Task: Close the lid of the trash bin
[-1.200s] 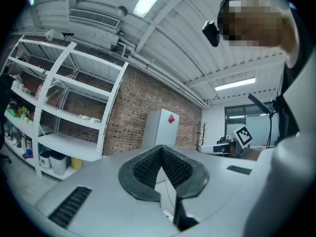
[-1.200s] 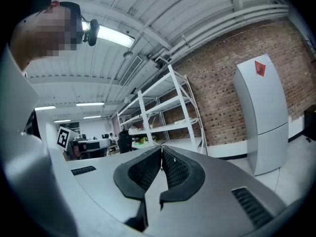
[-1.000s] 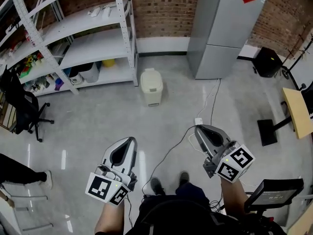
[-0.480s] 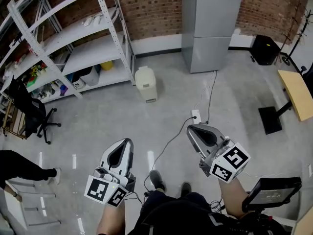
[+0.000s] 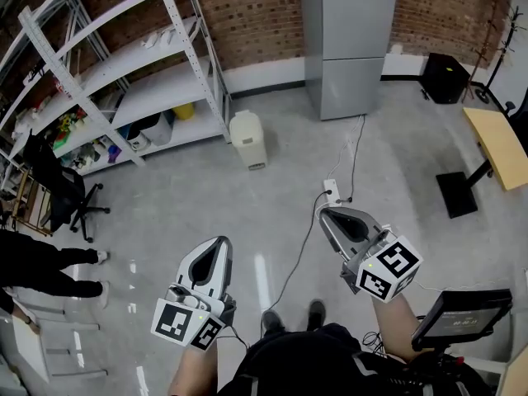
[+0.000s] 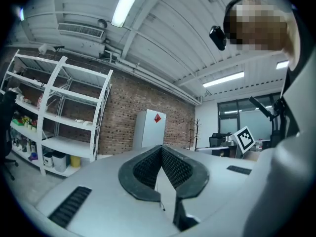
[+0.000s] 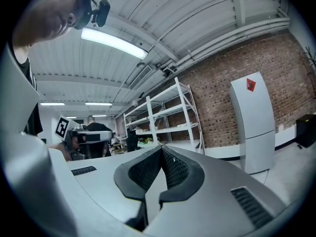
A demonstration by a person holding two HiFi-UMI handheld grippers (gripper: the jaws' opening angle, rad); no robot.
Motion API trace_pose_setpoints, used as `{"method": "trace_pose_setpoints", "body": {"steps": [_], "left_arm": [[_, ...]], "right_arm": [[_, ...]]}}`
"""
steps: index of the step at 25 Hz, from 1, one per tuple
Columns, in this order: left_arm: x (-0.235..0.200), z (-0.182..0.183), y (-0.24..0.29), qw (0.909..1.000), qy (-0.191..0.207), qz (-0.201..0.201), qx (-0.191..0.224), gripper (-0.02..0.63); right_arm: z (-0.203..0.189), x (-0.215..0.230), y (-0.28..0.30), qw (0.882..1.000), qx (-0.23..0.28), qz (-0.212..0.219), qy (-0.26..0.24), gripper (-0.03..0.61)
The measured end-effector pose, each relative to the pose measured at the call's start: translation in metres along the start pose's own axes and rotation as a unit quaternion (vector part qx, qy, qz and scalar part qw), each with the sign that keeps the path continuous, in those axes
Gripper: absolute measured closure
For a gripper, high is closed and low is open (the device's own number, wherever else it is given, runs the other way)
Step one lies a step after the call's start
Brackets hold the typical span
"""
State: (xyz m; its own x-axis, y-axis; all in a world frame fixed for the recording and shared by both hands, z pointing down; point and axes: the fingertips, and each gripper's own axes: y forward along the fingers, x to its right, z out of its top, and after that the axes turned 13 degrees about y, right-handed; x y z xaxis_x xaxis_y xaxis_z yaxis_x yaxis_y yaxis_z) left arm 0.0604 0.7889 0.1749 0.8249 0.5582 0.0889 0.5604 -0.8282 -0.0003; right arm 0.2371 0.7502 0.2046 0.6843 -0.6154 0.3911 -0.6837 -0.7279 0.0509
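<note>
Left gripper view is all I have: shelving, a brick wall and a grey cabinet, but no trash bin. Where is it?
Observer: In the head view the trash bin stands on the floor, by the near end of the shelving rack and left of the grey cabinet.
Operator: Is either gripper near it?
Observer: No. The left gripper and the right gripper are both well short of it, with a stretch of floor between.
Operator: Is the right one holding anything?
Observer: No. The right gripper view shows its jaws together with nothing between them.
</note>
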Motion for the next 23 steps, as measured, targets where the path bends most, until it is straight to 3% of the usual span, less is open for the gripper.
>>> {"method": "trace_pose_setpoints", "body": {"steps": [10, 23], "left_arm": [[-0.004, 0.004, -0.037, 0.9996, 0.000, -0.012, 0.024, 0.618], [0.002, 0.006, -0.042, 0.9993, -0.005, -0.019, 0.033, 0.618]], "right_arm": [[-0.001, -0.042, -0.003, 1.000, 0.011, -0.004, -0.021, 0.571], [-0.001, -0.052, -0.008, 0.999, 0.014, -0.009, -0.029, 0.571]]}}
